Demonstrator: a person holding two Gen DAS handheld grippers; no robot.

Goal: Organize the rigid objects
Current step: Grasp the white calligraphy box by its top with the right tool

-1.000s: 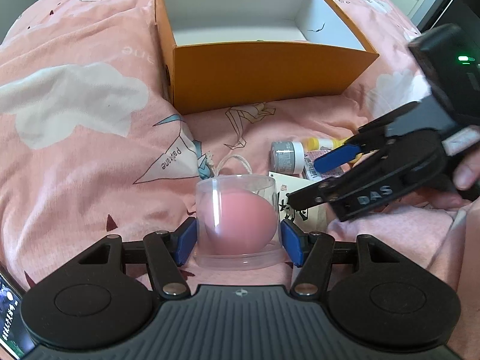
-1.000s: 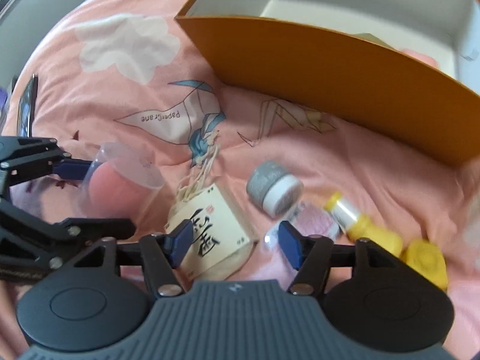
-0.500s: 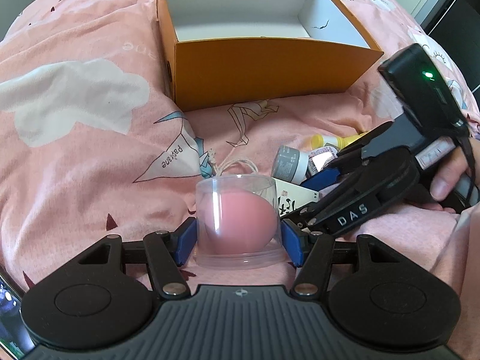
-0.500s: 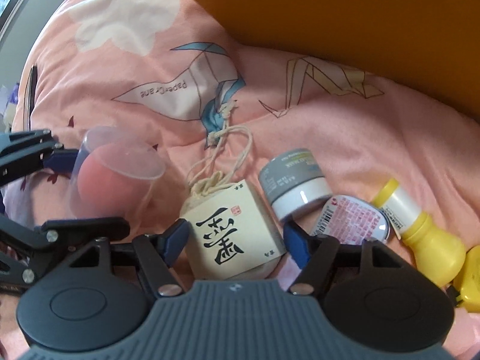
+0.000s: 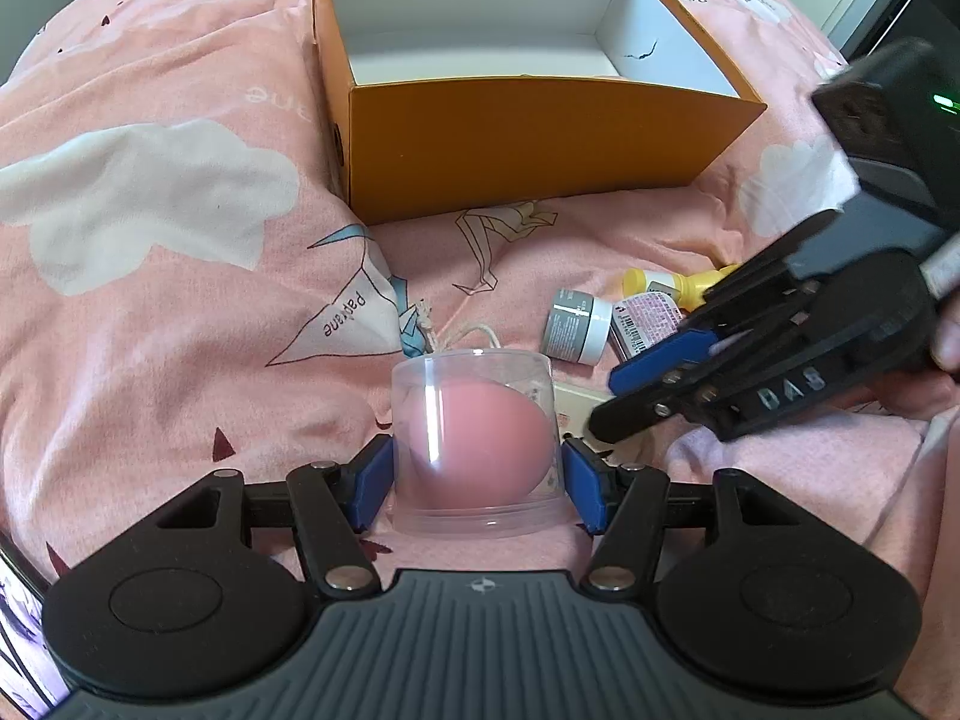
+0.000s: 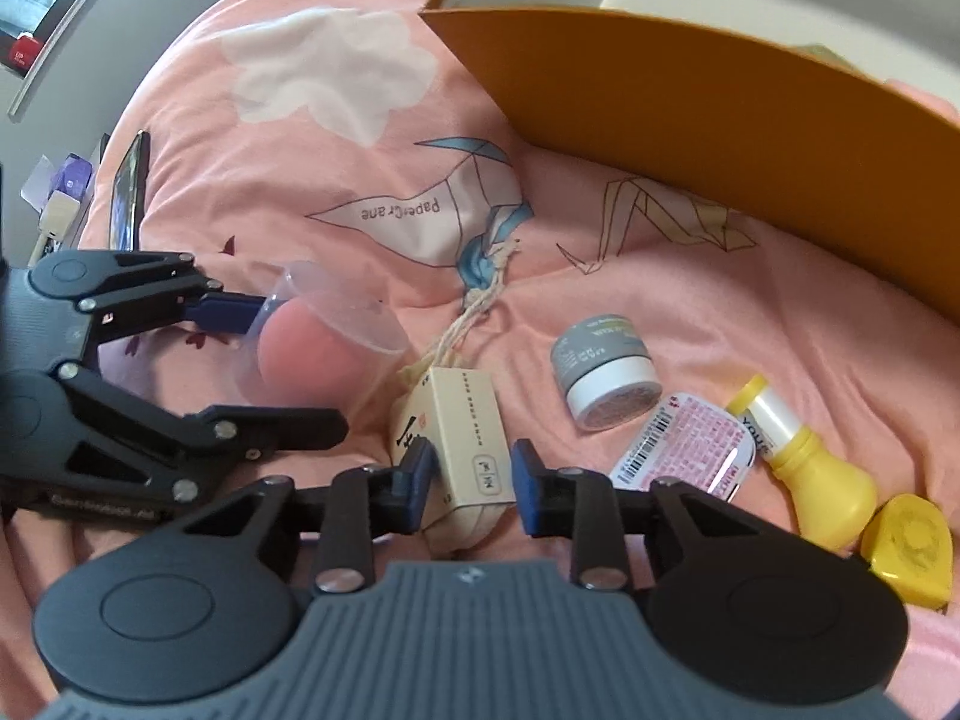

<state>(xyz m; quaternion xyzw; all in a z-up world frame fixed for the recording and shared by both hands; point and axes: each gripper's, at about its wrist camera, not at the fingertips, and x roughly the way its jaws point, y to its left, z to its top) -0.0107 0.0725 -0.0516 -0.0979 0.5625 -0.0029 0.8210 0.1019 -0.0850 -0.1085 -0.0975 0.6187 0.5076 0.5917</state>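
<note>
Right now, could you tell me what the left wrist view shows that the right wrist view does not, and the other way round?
Only the left wrist view shows the orange box's bare white interior. Only the right wrist view shows the yellow cap, the phone at the bed's edge, and the right gripper closing on the cream box, which is between its jaws. Both show the left gripper around the clear cup with the pink sponge, the grey jar, the pink-labelled tin and the yellow bottle.
</note>
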